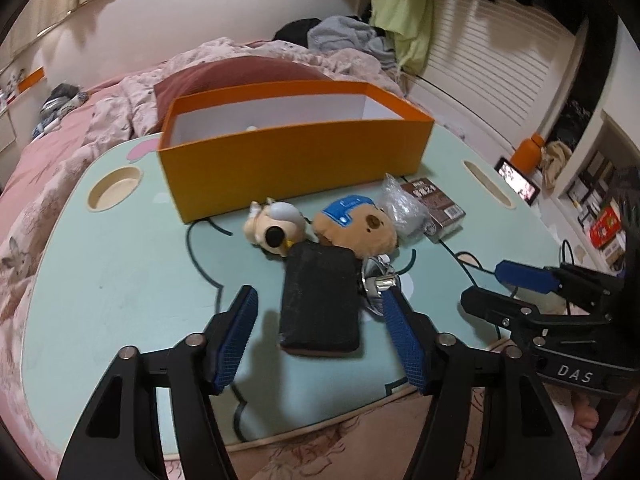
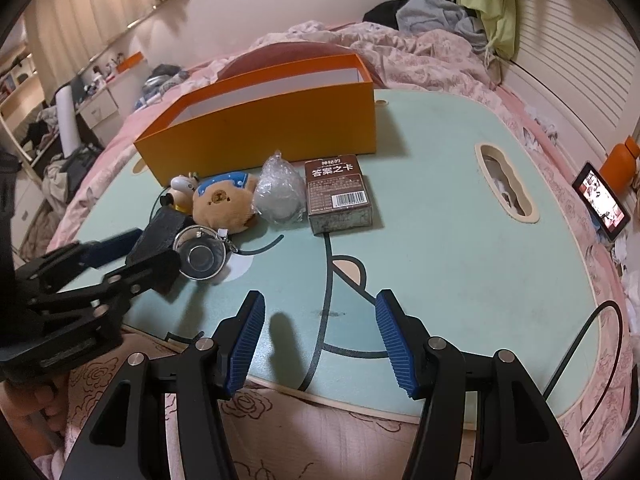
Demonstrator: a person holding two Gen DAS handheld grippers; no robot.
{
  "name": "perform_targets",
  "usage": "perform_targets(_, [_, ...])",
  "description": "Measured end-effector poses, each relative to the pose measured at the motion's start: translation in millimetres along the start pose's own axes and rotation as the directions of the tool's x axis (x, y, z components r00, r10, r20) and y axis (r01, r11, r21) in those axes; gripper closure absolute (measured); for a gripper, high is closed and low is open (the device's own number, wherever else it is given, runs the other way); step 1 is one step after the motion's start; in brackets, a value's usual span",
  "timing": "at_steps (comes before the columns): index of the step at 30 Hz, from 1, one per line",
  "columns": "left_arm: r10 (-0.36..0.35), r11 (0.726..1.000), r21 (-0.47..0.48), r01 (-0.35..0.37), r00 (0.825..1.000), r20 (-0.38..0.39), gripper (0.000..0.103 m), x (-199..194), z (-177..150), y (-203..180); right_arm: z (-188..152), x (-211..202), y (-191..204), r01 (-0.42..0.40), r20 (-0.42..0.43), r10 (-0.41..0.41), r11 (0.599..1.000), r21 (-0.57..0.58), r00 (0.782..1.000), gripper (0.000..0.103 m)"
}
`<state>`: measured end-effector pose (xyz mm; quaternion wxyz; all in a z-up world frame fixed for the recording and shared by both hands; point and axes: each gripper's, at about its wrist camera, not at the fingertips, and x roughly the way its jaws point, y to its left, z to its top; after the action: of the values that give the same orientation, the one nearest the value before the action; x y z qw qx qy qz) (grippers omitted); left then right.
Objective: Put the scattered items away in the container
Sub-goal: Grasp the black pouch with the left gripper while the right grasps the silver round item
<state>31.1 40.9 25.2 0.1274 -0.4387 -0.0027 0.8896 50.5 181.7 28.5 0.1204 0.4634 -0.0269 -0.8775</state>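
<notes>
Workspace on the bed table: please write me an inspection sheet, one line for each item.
Surface: pale green table with cartoon print, standing on a pink bed.
Job's things: orange box open on top; black case, two plush toys, plastic-wrapped item, card box and round metal keyring item lie loose in front of it.
Clutter: nothing seen on the table besides these.
Grippers: left gripper jaws either side of the black case, not pressing; right gripper jaws apart, empty.
Cables: black cable over the table's right edge.
Surroundings: phone with lit screen, orange bottle, heaped clothes.
</notes>
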Motion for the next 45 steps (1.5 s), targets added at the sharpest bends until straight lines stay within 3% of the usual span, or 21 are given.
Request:
perform_targets(1, [-0.006, 1.000, -0.004, 0.006, 1.000, -0.013, 0.060, 2.9, -0.6, 1.0, 0.0, 0.0, -0.1, 0.000, 0.000, 0.000, 1.000, 0.000, 1.000, 0.046])
perform_targets(5, [-0.038, 0.999, -0.025, 0.038, 0.999, -0.012, 0.062, 2.9, -2.9, 3.8, -0.1, 0.0, 0.1, 0.000, -0.001, 0.000, 1.000, 0.000, 1.000, 0.046])
perform_targets(16, [-0.067, 0.995, -0.064, 0.073, 0.994, 0.092, 0.062, -39.5, -1.3, 17.0, -0.2, -0.1, -0.2, -0.005, 0.004, 0.005, 1.000, -0.005, 1.000, 0.046])
perform_targets(20, [-0.061, 0.994, -0.085, 0.074, 0.988, 0.140, 0.062, -62.0, 0.4, 26.7, 0.0, -2.2, 1.9, -0.019, 0.014, 0.019, 1.000, -0.015, 1.000, 0.039])
perform_targets(25, [-0.043, 0.991, -0.113, 0.065, 0.982, 0.184, 0.062, -81.6, 3.3, 39.7, 4.5, -3.8, 10.4, -0.041, 0.017, 0.042, 0.997, -0.060, 0.999, 0.037])
perform_targets(31, [-0.044, 0.990, -0.124, 0.071, 0.978, 0.205, 0.062, -91.0, 4.6, 44.0, 16.4, 6.2, 39.5, -0.069, -0.019, 0.067, 0.984, -0.166, 0.998, 0.037])
perform_targets(37, [-0.058, 0.989, -0.121, 0.083, 0.978, 0.198, 0.062, -88.0, 4.2, 41.5, 34.8, 30.3, 53.2, -0.082, -0.093, 0.066, 0.980, -0.182, 0.993, 0.038])
perform_targets(38, [-0.060, 0.989, -0.120, 0.084, 0.979, 0.197, 0.062, -87.6, 4.0, 41.1, 35.5, 34.9, 53.7, -0.081, -0.108, 0.062, 0.981, -0.176, 0.992, 0.049])
perform_targets(39, [-0.061, 0.989, -0.119, 0.085, 0.979, 0.195, 0.062, -87.3, 3.8, 40.7, 35.6, 38.1, 53.6, -0.081, -0.123, 0.060, 0.982, -0.173, 0.991, 0.072])
perform_targets(45, [-0.065, 0.989, -0.120, 0.089, 0.980, 0.187, 0.062, -85.4, 3.9, 39.2, 31.2, 29.7, 49.9, -0.085, -0.093, 0.070, 0.982, -0.168, 0.993, 0.075])
